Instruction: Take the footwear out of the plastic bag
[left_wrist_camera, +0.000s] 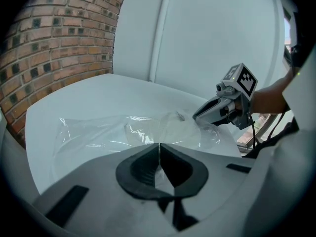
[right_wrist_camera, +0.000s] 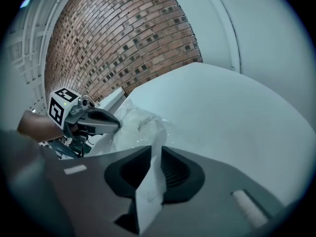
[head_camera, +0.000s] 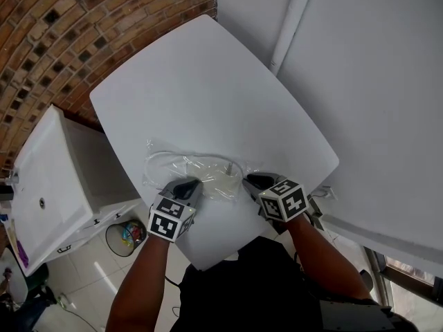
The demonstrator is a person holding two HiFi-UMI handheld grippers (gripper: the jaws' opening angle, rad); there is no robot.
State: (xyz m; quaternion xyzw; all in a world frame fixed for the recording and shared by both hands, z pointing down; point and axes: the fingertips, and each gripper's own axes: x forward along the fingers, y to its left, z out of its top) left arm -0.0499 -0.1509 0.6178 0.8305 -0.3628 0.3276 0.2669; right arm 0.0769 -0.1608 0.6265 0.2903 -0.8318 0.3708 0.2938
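A clear plastic bag (head_camera: 181,169) lies near the front edge of the white table (head_camera: 208,88). Pale whitish footwear (head_camera: 216,176) shows through the film, with little detail to make out. My left gripper (head_camera: 194,184) is at the bag's near left edge, and in the left gripper view its jaws (left_wrist_camera: 159,148) are shut on the film. My right gripper (head_camera: 250,181) is at the bag's right end; in the right gripper view a strip of film runs between its nearly closed jaws (right_wrist_camera: 156,154). Each gripper shows in the other's view: the right gripper (left_wrist_camera: 200,114) and the left gripper (right_wrist_camera: 113,123).
A white cabinet (head_camera: 48,178) stands left of the table, with a small waste bin (head_camera: 124,237) on the tiled floor beside it. The brick wall (head_camera: 62,26) is behind on the left. A white pipe (head_camera: 291,19) and white wall panels are on the right.
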